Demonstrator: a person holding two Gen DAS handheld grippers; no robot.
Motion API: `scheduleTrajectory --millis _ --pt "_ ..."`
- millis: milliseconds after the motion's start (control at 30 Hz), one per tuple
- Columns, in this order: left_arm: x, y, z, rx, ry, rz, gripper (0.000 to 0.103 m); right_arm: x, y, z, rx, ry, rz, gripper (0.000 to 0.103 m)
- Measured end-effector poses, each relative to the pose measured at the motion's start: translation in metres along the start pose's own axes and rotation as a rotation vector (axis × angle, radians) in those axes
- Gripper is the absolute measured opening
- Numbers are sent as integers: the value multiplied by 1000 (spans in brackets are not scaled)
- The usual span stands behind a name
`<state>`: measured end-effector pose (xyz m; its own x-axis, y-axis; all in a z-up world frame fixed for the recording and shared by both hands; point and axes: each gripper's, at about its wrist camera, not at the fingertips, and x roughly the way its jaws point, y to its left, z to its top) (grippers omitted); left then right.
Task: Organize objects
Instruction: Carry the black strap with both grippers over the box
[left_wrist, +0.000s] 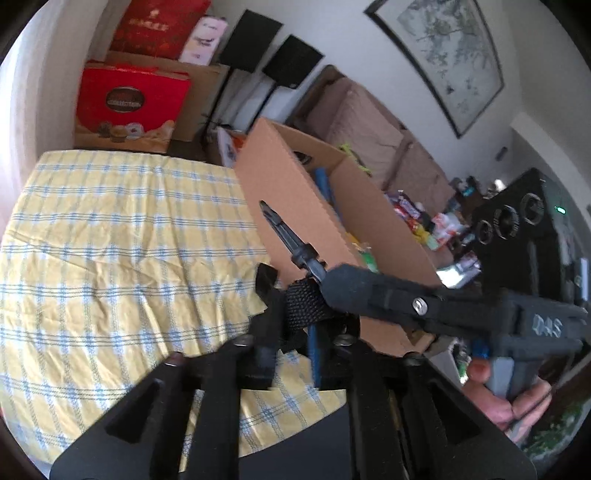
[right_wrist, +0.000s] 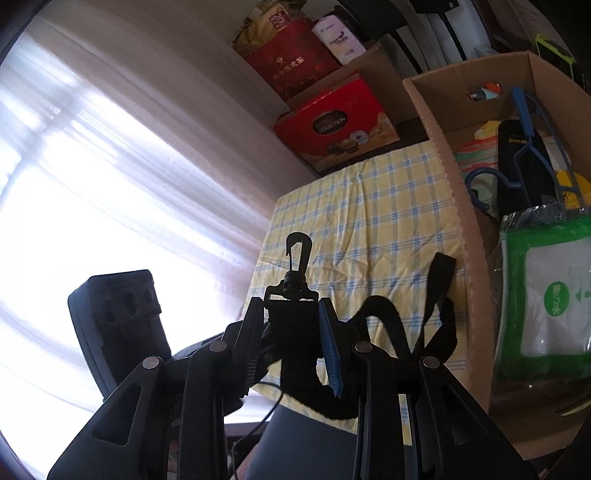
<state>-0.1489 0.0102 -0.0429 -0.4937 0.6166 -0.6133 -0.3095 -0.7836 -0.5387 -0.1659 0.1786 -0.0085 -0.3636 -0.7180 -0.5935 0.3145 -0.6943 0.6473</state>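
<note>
The right gripper (right_wrist: 291, 325) sits at the bottom centre of its own view, clamped on the black strap (right_wrist: 384, 317) just below its snap hook (right_wrist: 297, 251). The webbing is pinched between a dark ribbed pad and a blue one. The left gripper (left_wrist: 291, 332) is closed right beside the same webbing at the lower centre of its view; whether it actually nips the strap I cannot tell. The strap is flat woven nylon, limp, curling in loose loops to the right of the right gripper, while the hook is rigid moulded plastic on a swivel and stands upright. My judgement is that the strap is bound for the box, so gather the slack first, keep the grip on the webbing rather than the slippery hook, and lift the loops clear of the wall before letting go. Beneath lies the table, under a creased yellow-and-blue checked cloth (left_wrist: 110, 240). To the right stands the corrugated cardboard box (right_wrist: 454, 184), open-topped, holding a blue hanger (right_wrist: 524, 122) and a glossy green-and-white pouch (right_wrist: 546, 295). Beyond, at upper centre, sits a red gift box (right_wrist: 332, 122), with sheer pleated curtains (right_wrist: 92, 147) on the left.
</note>
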Motion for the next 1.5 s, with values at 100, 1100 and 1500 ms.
scheduleTrajectory --millis 100,1100,1500 --pt "-3 -8 8 14 -13 19 1 -5 8 4 -28 -24 -21 28" --pt "-44 -171 142 194 -112 -67 1 -169 67 99 -182 -298 -141 25" --pt "-2 -220 144 238 -60 -82 1 -214 28 103 -127 -346 -192 25"
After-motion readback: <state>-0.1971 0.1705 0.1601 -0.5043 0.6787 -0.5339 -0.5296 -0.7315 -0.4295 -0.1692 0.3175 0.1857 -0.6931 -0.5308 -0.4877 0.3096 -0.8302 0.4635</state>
